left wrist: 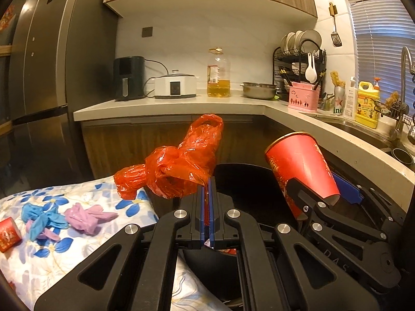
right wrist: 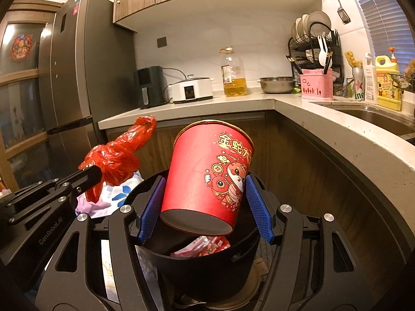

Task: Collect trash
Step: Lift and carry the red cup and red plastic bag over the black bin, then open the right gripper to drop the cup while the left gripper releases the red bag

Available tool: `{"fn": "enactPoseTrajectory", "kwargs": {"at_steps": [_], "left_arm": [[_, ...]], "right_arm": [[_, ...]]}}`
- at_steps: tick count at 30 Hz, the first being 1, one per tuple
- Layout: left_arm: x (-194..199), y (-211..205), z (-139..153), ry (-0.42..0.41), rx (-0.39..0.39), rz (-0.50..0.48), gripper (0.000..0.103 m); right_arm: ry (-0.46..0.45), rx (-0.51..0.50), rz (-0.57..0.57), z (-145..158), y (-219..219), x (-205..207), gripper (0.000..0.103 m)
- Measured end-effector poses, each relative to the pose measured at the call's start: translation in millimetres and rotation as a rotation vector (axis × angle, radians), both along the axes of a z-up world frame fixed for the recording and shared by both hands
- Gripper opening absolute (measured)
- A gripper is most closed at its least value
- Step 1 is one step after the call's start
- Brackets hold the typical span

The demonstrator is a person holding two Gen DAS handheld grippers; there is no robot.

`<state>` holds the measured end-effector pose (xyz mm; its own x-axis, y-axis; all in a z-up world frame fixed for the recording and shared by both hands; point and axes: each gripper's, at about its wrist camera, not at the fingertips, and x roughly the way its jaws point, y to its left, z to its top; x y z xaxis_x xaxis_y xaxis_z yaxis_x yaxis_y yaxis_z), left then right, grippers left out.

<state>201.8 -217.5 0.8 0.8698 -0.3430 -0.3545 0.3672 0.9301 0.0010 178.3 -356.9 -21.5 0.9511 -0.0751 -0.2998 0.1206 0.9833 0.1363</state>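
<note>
Black trash bin (right wrist: 197, 272) sits directly below both grippers. Right gripper (right wrist: 205, 202) clamps a red paper cup (right wrist: 207, 178), tilted, base-down over the bin mouth. Left gripper (left wrist: 207, 207), pinched tight on a crumpled red plastic bag (left wrist: 179, 168), hangs over the bin's left rim; cup is nearer to dropping in.

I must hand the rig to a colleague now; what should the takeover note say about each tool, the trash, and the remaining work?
Left tool: shut on the crumpled red plastic bag, held up beside the black bin.
Right tool: shut on the large red paper cup, tilted, above the bin opening.
Done: some red wrappers already lie inside the bin.
Left: release the cup and bag into the bin, then collect from the floral cloth the blue gloves, the purple gloves and the small red cup.
</note>
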Motion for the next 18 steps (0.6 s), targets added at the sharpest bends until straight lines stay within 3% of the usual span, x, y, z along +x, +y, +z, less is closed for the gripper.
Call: {"fn": "enactPoseTrajectory", "kwargs": {"at_steps": [18], "left_arm": [[16, -5, -12, 0.036, -0.014, -0.046, 0.003]], "right_arm": [[0.027, -0.003, 0.005, -9, -6, 16, 0.064]]}}
